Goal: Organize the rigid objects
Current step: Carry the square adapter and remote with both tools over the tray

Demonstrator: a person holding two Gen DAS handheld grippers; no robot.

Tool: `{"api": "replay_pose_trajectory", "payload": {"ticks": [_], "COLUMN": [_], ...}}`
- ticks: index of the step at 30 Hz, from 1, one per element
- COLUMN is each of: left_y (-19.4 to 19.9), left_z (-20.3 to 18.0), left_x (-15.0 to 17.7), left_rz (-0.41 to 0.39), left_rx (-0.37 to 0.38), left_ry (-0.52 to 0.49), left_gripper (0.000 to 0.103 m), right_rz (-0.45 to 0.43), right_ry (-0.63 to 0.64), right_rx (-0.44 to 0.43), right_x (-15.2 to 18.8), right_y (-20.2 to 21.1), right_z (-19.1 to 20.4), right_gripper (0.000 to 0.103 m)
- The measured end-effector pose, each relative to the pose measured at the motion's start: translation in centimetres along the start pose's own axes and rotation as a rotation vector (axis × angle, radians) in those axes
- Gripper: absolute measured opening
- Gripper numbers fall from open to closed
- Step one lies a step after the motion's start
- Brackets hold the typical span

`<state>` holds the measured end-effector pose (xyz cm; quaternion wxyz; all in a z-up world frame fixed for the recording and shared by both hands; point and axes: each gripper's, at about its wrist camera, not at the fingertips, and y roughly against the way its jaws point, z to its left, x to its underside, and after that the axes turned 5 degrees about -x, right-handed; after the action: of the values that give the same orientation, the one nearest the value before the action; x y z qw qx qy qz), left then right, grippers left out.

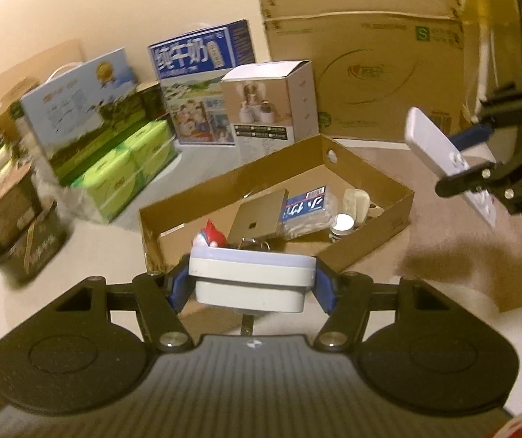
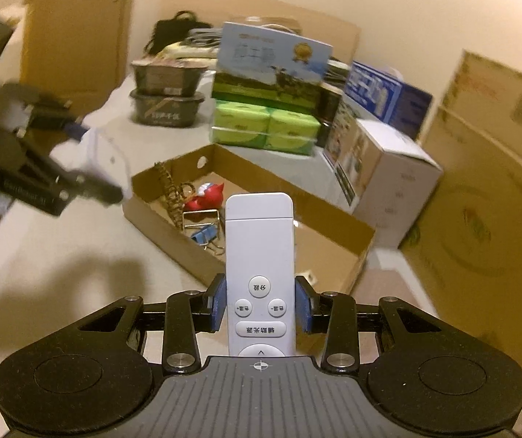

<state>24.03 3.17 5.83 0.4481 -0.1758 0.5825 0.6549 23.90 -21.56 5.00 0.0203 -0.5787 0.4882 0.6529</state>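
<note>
Both claws raised, left claw [image 1: 252, 286] clamping container [image 1: 252, 284], right claw [image 2: 260, 308] remote [image 2: 259, 255]

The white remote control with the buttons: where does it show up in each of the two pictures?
Left wrist view: the white remote control is at the right edge, tilted, clamped in the right gripper.
Right wrist view: it stands at bottom centre, between that gripper's blue pads.
Shared landmark: the open cardboard tray, beyond the remote in both.
</note>
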Motion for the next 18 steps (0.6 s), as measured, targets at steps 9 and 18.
{"api": "replay_pose_trajectory", "payload": {"ticks": [9, 18], "left_y": [-2.3, -5.3], "left_z": [1.4, 3.1], "left_x": [-2.0, -3.2], "left_rz": [-0.004, 0.003], "left_rx": [-0.012, -0.012], "left_ry": [-0.164, -0.302], "left_gripper": [0.062, 0.062], "right_rz": [0.044, 0.088], "right_ry": [0.201, 0.332], "right_rx": [0.024, 0.047], "right_x": [-1.1, -2.5], "right_y": [-2.8, -5.4], "right_z": [-1.5, -4.3], "right_gripper": [0.039, 0.039]}}
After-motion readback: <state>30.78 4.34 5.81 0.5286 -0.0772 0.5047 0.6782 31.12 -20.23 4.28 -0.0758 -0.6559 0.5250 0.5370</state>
